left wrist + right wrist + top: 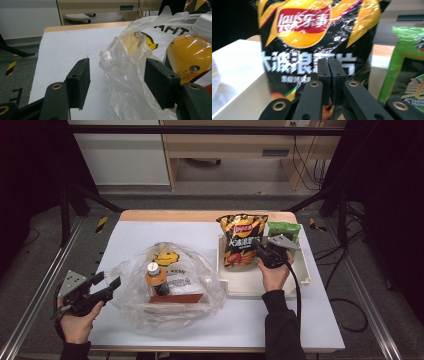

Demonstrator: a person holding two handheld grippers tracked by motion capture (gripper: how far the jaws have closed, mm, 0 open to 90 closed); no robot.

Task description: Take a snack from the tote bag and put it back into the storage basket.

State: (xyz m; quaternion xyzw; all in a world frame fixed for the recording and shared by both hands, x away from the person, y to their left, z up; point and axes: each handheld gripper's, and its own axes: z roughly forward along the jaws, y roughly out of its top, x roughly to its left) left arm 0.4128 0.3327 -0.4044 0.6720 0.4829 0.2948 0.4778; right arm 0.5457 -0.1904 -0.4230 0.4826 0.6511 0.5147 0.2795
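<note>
My left gripper (117,82) has its jaws standing wide apart, with a crumpled fold of the clear plastic bag (125,72) between them, nearer the right-hand pad; I cannot tell whether it touches. Just beyond that pad stands an orange drink bottle (192,55) inside the bag. To the other side of the jaws lies bare white table (62,47), open room out to its edge. My right gripper (328,80) has its jaws pressed together (nothing visibly pinched), with the black-and-yellow chip bag (317,32) upright directly ahead and a green packet (409,75) beside it.
</note>
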